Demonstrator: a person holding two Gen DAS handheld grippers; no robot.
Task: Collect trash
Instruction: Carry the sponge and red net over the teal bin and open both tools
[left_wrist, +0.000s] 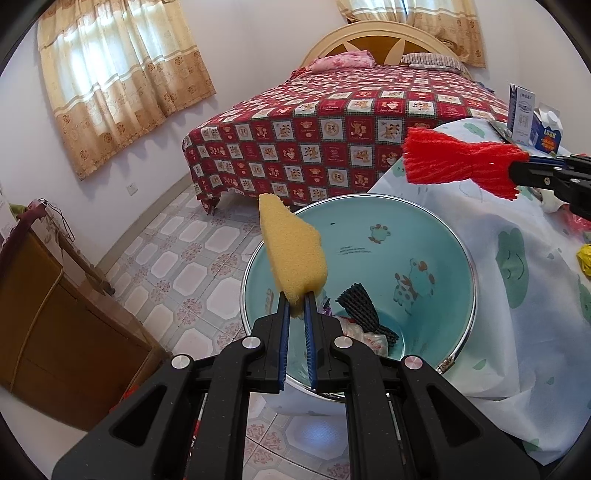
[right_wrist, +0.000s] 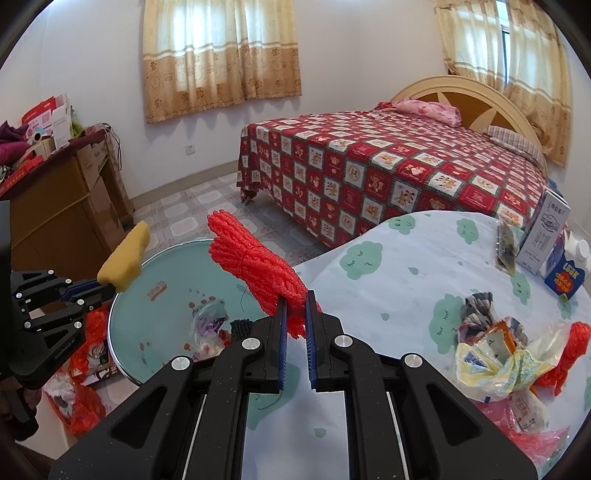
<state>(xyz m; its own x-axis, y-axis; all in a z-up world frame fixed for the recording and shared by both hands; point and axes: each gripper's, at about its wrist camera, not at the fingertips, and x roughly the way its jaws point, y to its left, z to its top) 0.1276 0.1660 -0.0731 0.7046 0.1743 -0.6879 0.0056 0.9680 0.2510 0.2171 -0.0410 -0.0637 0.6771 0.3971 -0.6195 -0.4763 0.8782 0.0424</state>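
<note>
My left gripper (left_wrist: 297, 301) is shut on a yellow sponge piece (left_wrist: 293, 247) and holds it above the teal basin (left_wrist: 436, 236); the sponge also shows in the right wrist view (right_wrist: 123, 258). My right gripper (right_wrist: 295, 299) is shut on a red foam net (right_wrist: 255, 266), held over the table edge beside the basin (right_wrist: 166, 266); the net shows in the left wrist view (left_wrist: 458, 160). The basin holds a black foam net (left_wrist: 360, 306) and crumpled plastic (left_wrist: 369, 336).
The table with a cloud-print cloth (right_wrist: 388, 280) carries wrappers (right_wrist: 495, 358), another red net (right_wrist: 569, 350) and cartons (right_wrist: 546, 236). A bed (right_wrist: 369, 166) stands behind. A wooden cabinet (right_wrist: 55, 206) is at left. Red bags (right_wrist: 81, 406) lie on the floor.
</note>
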